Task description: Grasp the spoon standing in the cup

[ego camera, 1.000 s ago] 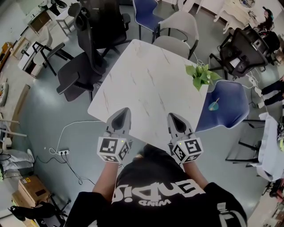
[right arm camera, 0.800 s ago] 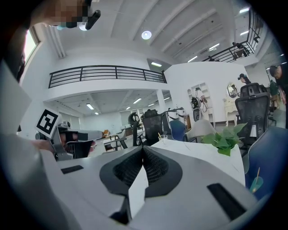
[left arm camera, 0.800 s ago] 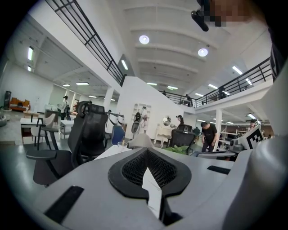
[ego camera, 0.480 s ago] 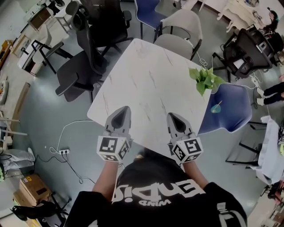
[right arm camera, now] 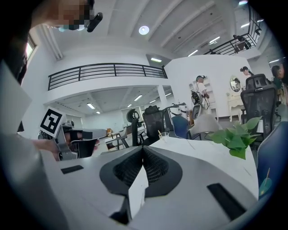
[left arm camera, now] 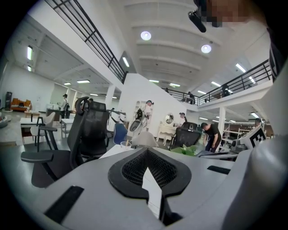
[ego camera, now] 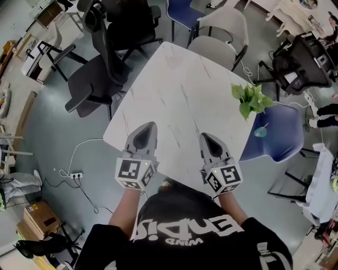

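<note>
- Step in hand, as I judge it: the approach, with the grasp not yet begun. The left gripper (ego camera: 149, 127) and right gripper (ego camera: 204, 136) hang side by side over the desk's (ego camera: 179, 95) near edge.
- Both sets of jaws are pressed together, with nothing between them.
- The cup (right arm camera: 164, 136), with the spoon (right arm camera: 159, 132) upright in it, stands at the desk's far corner, well apart from both.
- Next move, I judge: carry one gripper across the desk, part its jaws, and close them on the handle above the rim.

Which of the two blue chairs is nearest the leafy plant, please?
The blue chair at the table's right edge, beside the plant, a teal object on its seat; the other blue chair stands at the far end.
</note>
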`<state>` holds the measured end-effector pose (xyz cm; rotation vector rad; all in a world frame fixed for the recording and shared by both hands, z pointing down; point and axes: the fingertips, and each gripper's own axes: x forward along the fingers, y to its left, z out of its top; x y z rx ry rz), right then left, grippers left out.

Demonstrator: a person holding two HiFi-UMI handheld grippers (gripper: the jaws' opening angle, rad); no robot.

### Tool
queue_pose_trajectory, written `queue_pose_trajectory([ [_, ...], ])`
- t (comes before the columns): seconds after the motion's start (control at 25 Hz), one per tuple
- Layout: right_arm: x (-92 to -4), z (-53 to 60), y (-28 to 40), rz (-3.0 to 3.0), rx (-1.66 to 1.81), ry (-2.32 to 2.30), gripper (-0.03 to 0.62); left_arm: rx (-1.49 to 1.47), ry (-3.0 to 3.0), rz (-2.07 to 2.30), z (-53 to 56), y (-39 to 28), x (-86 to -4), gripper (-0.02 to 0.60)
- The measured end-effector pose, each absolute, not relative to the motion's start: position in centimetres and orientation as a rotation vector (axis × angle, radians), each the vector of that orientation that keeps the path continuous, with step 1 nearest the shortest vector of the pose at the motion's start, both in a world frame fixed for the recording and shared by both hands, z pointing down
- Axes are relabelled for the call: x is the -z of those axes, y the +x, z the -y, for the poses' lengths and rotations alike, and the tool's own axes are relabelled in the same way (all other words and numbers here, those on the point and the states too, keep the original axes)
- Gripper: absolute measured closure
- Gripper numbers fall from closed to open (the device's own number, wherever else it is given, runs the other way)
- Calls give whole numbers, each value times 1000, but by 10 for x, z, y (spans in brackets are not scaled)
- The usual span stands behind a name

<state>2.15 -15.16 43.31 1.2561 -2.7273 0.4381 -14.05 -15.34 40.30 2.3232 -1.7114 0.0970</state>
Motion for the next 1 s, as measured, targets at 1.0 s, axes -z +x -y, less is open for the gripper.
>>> queue_pose_trajectory([
  [1.0,-455,182,29,2752,-515,1138,582,-145,2269,1847,210,-142,-422,383],
])
